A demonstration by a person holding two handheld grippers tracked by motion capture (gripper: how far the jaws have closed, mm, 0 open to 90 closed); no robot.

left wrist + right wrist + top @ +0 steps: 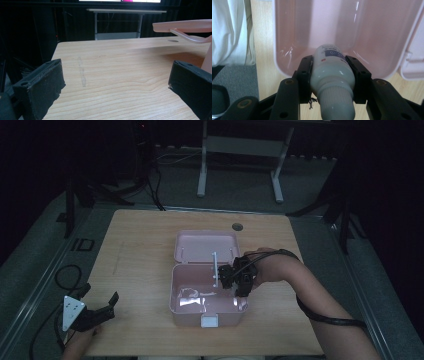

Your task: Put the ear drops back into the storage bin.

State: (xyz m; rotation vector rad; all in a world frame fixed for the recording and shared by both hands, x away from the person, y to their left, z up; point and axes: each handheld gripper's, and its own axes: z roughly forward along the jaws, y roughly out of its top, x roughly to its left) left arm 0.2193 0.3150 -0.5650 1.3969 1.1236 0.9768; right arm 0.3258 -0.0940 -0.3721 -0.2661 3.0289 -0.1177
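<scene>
A pink plastic box (176,306) stands open in the middle of the table, its lid (205,245) laid back behind it. My right gripper (234,281) hovers over the box's right rim, shut on a white bottle (332,75). In the right gripper view the bottle lies between the two black pads (305,75), its ribbed cap toward the camera and its labelled body pointing into the box (367,32). My left gripper (98,294) rests at the table's front left corner, open, with bare wood between its jaws (116,82).
A white latch (210,321) sits on the box's front wall, and a thin white bar (215,267) stands at its hinge side. A round hole (237,226) marks the table's far edge. White cloth (229,32) hangs by the table's near edge.
</scene>
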